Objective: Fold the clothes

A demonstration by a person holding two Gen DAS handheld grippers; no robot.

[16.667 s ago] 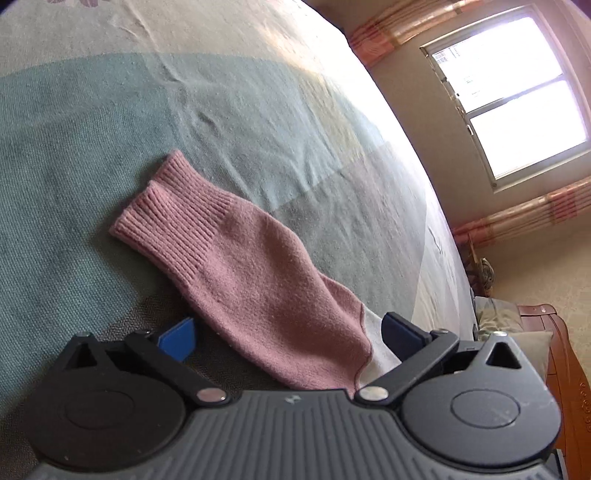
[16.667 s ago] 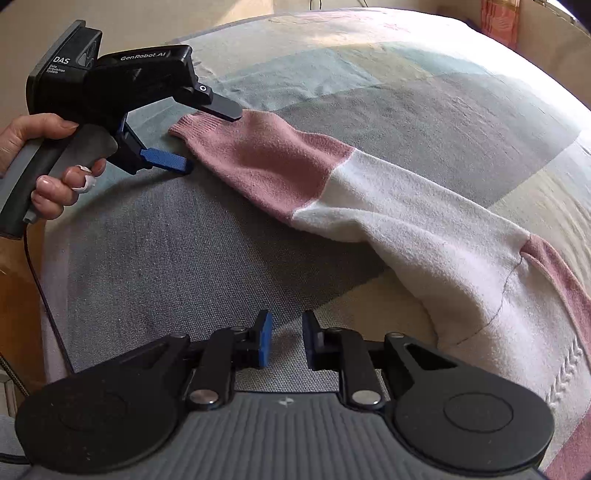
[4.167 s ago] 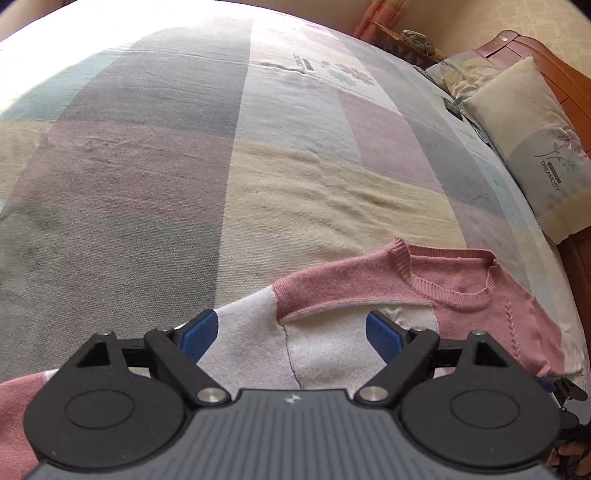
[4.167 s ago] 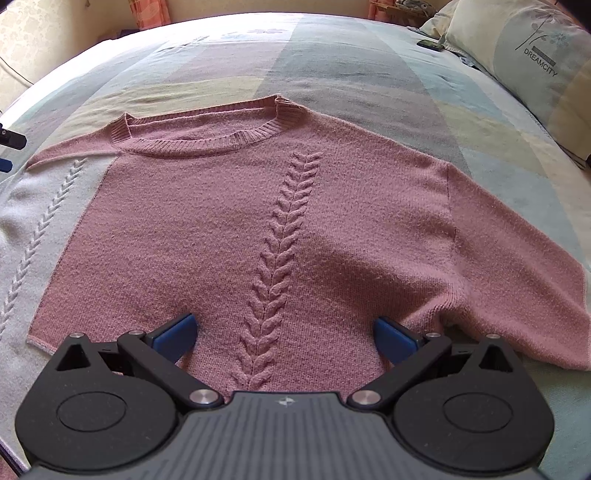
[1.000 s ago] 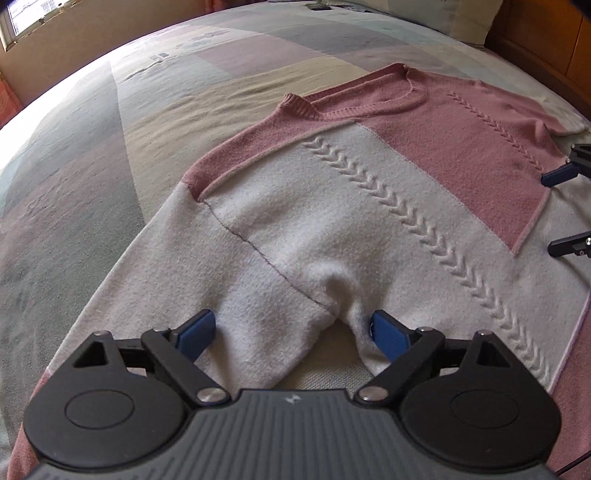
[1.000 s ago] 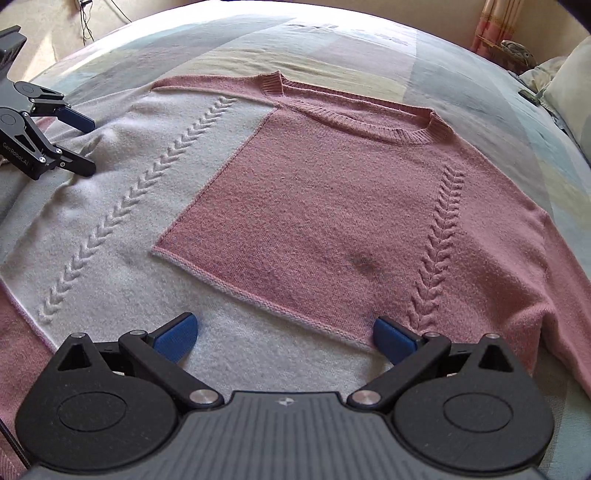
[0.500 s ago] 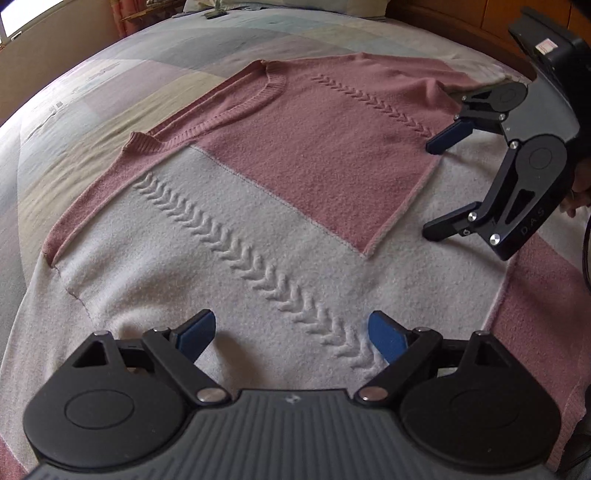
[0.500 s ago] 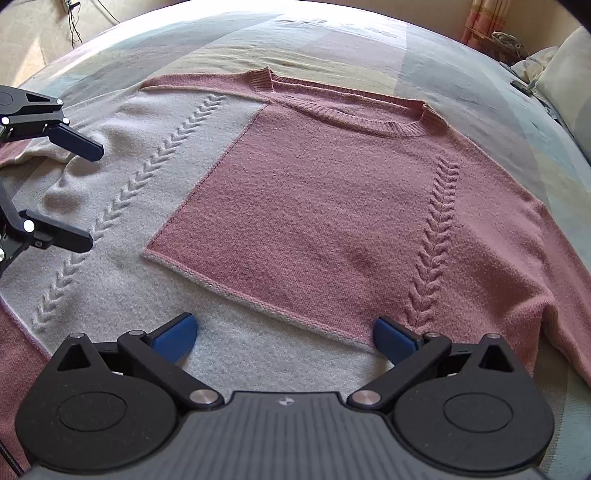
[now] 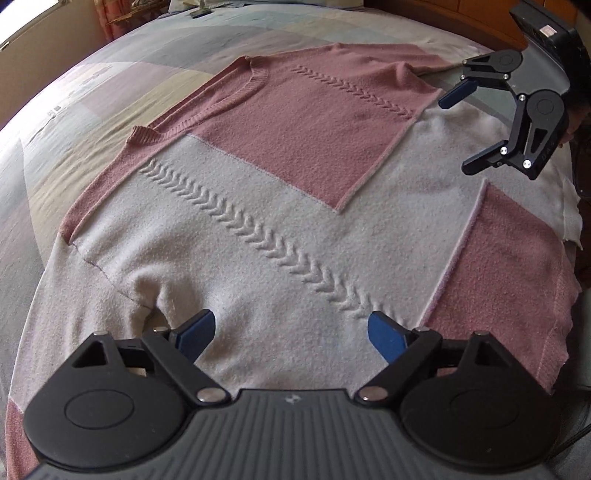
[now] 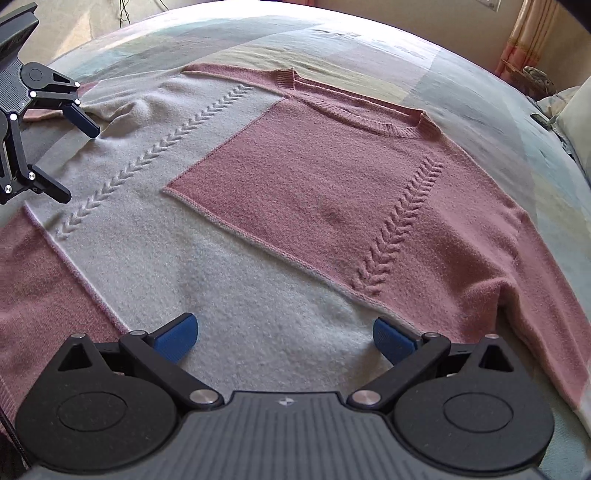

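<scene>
A pink and white knit sweater (image 9: 280, 206) lies spread flat, front up, on the bed; it fills the right wrist view (image 10: 317, 192) too. My left gripper (image 9: 291, 334) is open and empty, low over the white part near the left armpit. My right gripper (image 10: 286, 338) is open and empty over the white lower part near the hem. Each gripper shows in the other's view: the right one (image 9: 465, 129) at the sweater's right side, the left one (image 10: 74, 158) at its left side, both with jaws apart.
The bed has a patchwork cover (image 9: 110, 85) in pale blue, yellow and grey. A pillow (image 10: 576, 125) lies at the far right. A wooden headboard (image 9: 436, 14) stands behind the bed. A curtain (image 10: 517, 40) hangs at the back.
My left gripper has drawn back toward the left armpit over the last half second. The right gripper has shifted slightly along the hem. Both stay open.
</scene>
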